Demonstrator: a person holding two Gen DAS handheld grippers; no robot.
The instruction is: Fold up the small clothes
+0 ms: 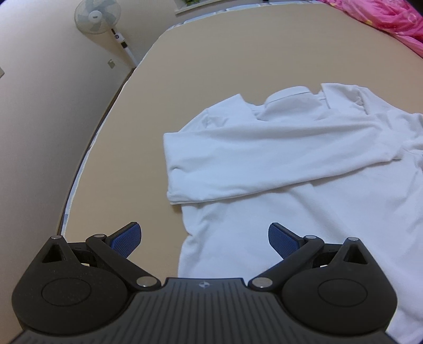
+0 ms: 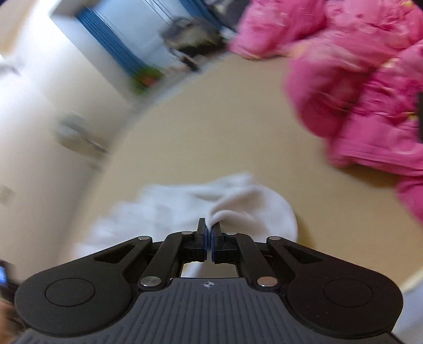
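Observation:
A white collared shirt [image 1: 304,169] lies on the beige table [image 1: 211,66], collar at the far side, one sleeve folded across its chest toward the left. My left gripper [image 1: 205,239] is open and empty, hovering over the shirt's near left edge. In the blurred right wrist view, my right gripper [image 2: 209,231] is shut on a pinch of the white shirt [image 2: 232,209], which bunches up in front of the fingers above the table [image 2: 211,132].
A pink quilted cloth [image 2: 370,92] lies heaped at the table's far right, also showing in the left wrist view [image 1: 391,18]. A standing fan [image 1: 97,16] is by the wall beyond the table's left edge.

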